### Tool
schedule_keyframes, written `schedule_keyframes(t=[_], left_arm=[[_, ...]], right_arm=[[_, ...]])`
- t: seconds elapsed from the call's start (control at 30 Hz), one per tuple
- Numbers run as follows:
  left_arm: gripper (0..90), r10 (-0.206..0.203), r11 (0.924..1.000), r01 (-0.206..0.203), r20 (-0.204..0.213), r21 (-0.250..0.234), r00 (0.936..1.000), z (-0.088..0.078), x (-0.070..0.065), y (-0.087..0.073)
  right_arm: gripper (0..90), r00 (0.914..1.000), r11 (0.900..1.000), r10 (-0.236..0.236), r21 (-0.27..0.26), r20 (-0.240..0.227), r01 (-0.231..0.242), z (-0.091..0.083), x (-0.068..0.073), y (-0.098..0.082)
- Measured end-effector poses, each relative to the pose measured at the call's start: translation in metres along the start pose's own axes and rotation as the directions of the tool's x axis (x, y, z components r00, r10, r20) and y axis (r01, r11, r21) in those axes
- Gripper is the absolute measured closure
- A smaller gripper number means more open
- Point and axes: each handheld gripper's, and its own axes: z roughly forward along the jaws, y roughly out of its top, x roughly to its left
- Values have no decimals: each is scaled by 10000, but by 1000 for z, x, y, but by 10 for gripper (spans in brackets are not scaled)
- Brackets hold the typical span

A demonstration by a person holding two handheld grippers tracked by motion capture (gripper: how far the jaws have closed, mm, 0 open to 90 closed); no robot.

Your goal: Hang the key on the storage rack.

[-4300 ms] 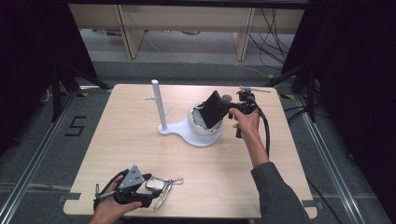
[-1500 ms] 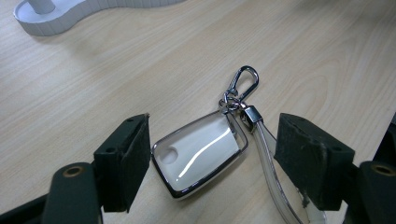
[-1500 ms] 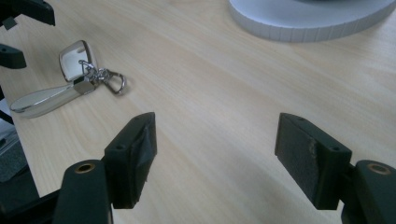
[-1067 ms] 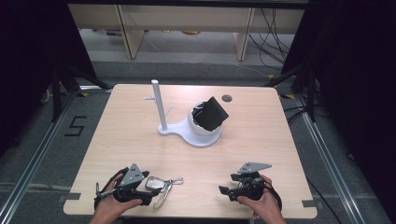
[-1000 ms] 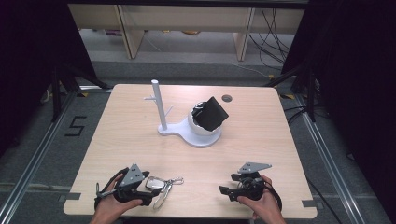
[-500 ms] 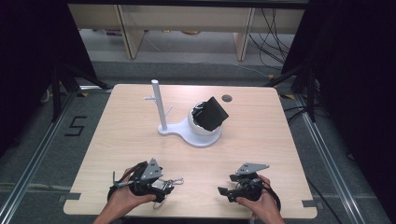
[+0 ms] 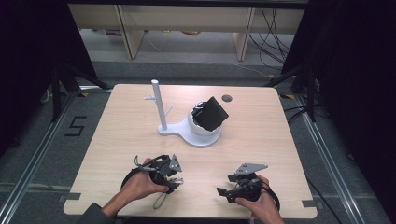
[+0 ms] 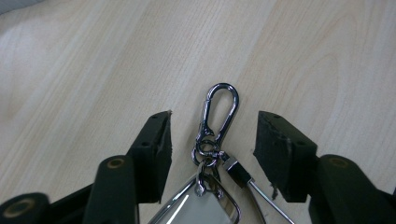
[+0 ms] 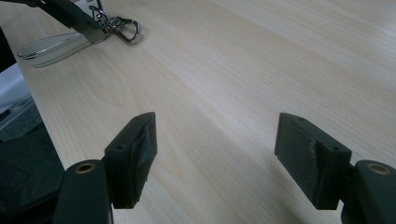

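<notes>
The keyring (image 8: 217, 122) lies untouched between the left gripper's (image 8: 214, 140) closing, still-apart jaws.

Glossy metal keychain (image 8: 218, 122), matt wood table (image 8: 93, 60)

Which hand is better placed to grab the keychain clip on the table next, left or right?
Left. The left gripper has just been closing, with the keychain clip between its fingers, not yet pressed. The right gripper is open over bare table, off to the side.
</notes>
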Motion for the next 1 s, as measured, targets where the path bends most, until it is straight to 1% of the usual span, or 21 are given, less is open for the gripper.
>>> schedule_keyframes(t=[0.03,0.1,0.13,0.23,0.27,0.3,0.33,0.43,0.5,0.53,0.57,0.6,0.7,0.73,0.77,0.83,0.87,0.9,0.93,0.97,1.0], left_arm=[[495,137,9996,-138,45,247,9999,1,0,2],[514,351,9984,-350,-35,446,9994,4,0,4],[524,380,9981,-380,13,477,9993,6,0,5],[534,334,9965,-360,359,748,9988,11,-1,8],[556,505,9933,-538,342,1020,9981,14,-1,8],[569,505,9933,-538,342,1020,9981,14,-1,8],[569,415,9936,-460,450,1034,9981,16,0,9],[620,414,9921,-477,555,1163,9976,16,1,10],[644,165,9886,-291,858,1480,9962,16,1,11],[651,299,9860,-433,845,1609,9960,17,4,12],[651,299,9860,-433,845,1609,9960,17,4,12],[651,246,9831,-401,885,1786,9958,17,5,13],[676,205,9776,-428,1092,2063,9938,18,6,17],[702,130,9742,-375,1105,2226,9938,18,6,20],[703,130,9742,-375,1105,2226,9938,18,6,20],[704,208,9702,-458,1064,2379,9941,19,6,22],[705,191,9680,-456,1086,2466,9939,20,5,23],[708,239,9653,-509,1074,2563,9939,20,5,24],[719,390,9599,-656,1019,2726,9940,20,3,27],[723,390,9599,-656,1019,2726,9940,20,3,27],[723,436,9577,-701,999,2790,9940,20,1,28]], right_arm=[[307,10000,10000,-19,15,-17,19,0,0,0],[308,10000,10000,-21,17,-17,21,0,1,0],[308,10000,10000,-35,-2,-21,35,0,0,0],[308,10000,10000,17,26,-51,-17,0,1,0],[309,10000,10000,-41,-40,-72,40,1,1,0],[309,10000,10000,-41,-40,-72,40,1,1,0],[310,10000,10000,-41,-12,-49,41,1,1,0],[311,9999,10000,-17,-28,-99,16,0,0,0],[311,9999,10000,-17,-24,-136,17,0,1,0],[311,10000,10000,-28,-1,-89,28,0,1,0],[311,10000,10000,-28,-1,-89,28,0,1,0],[311,9999,10000,-69,-44,-95,69,1,0,0],[312,9998,9999,-97,36,-153,97,2,1,-1],[312,9998,10000,-66,40,-183,67,2,1,0],[312,9998,10000,-66,40,-183,67,2,1,0],[312,9998,10000,-42,38,-191,42,2,2,0],[312,9997,9999,-145,19,-187,145,2,2,-1],[313,9997,9999,-157,25,-178,157,2,2,-1],[315,9997,9999,-143,17,-185,143,2,2,0],[315,9997,9999,-143,17,-185,143,2,2,0],[316,9997,9999,-129,9,-200,130,2,2,0]])
